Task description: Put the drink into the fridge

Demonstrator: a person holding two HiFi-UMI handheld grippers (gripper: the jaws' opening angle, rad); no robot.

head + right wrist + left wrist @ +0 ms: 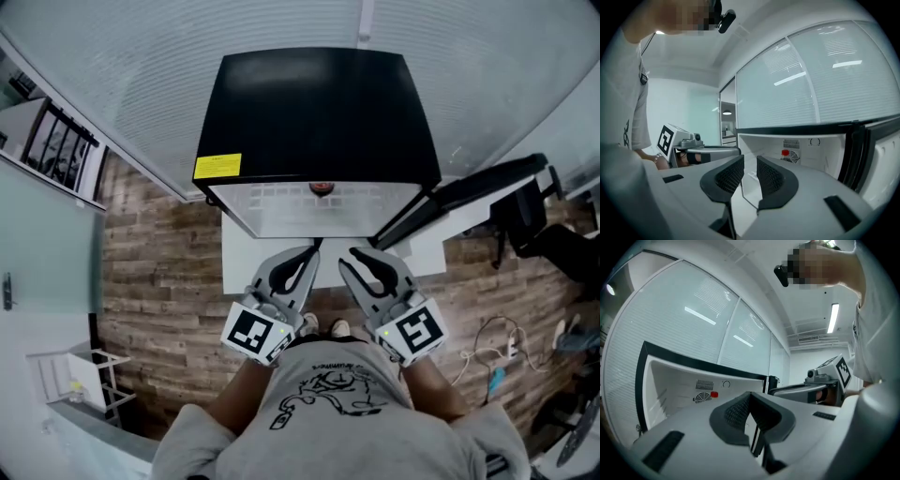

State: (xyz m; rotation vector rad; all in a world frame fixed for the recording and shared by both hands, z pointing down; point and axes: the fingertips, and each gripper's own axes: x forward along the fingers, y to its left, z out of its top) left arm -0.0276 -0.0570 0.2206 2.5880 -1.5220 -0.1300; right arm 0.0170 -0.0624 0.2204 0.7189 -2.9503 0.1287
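A small fridge (319, 112) with a black top stands open in front of me, its door (469, 192) swung out to the right. Inside, on the white back wall next to a round vent, stands the drink (323, 187), a bottle with a red cap (785, 153), also in the left gripper view (712, 395). Both grippers hang side by side just before the opening, short of the bottle. My left gripper (314, 251) (750, 397) is shut with nothing in it. My right gripper (345, 253) (750, 161) has a narrow gap between its pads and holds nothing.
A frosted glass wall (122, 84) runs behind the fridge. The floor (159, 272) is wood plank. A white rack (80, 375) stands at the lower left. Black equipment (525, 211) and loose cables (492, 347) lie to the right of the open door.
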